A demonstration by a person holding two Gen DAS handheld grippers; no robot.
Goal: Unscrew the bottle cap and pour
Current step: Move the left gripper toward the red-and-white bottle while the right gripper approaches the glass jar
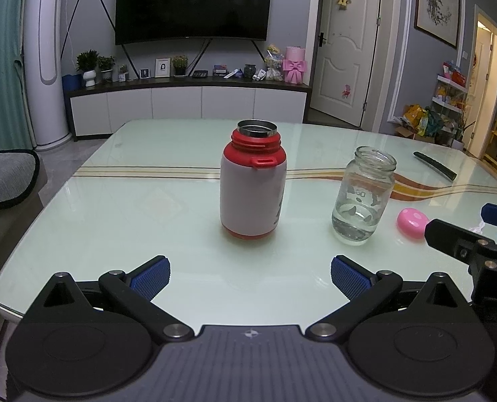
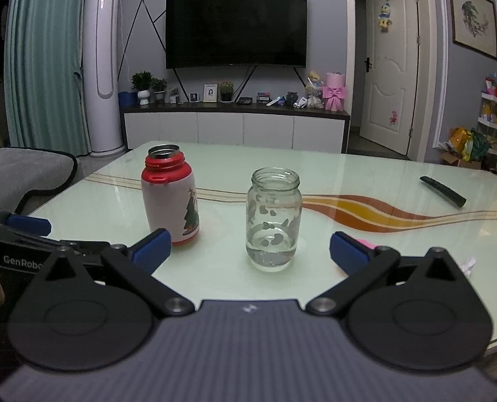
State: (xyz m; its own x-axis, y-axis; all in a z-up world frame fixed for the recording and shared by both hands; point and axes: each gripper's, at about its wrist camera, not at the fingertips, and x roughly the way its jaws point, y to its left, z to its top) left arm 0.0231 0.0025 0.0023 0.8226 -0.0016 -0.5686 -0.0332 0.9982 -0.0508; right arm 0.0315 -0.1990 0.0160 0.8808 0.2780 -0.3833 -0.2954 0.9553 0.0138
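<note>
The red and white flask [image 1: 253, 181] is set upright near the middle of the glass-topped table [image 1: 131, 207], its steel mouth bare and its threads exposed; the cap is already off. The pink cap [image 1: 412, 222], if that is what the pink domed piece is, is laid on the table just right of the glass jar [image 1: 363, 197], out of the pouring path. The jar is stood to the right of the flask, near it but apart, open-mouthed, and a shallow layer of clear liquid is seen at its bottom. This is judged to be the receiving vessel, placed close so that a short tilt would suffice. Whether more is to be poured cannot be told.

The left gripper [image 1: 250, 276] is held low and level over the near table edge, aimed squarely at the flask, its blue pads spread wide with nothing between them. The right gripper [image 2: 250, 249] is held likewise, level and low, aimed at the jar, its jaws wide apart and nothing grasped. Both are kept short of their targets, nothing being touched. A dark remote control [image 2: 442, 191] is left far to the right.
</note>
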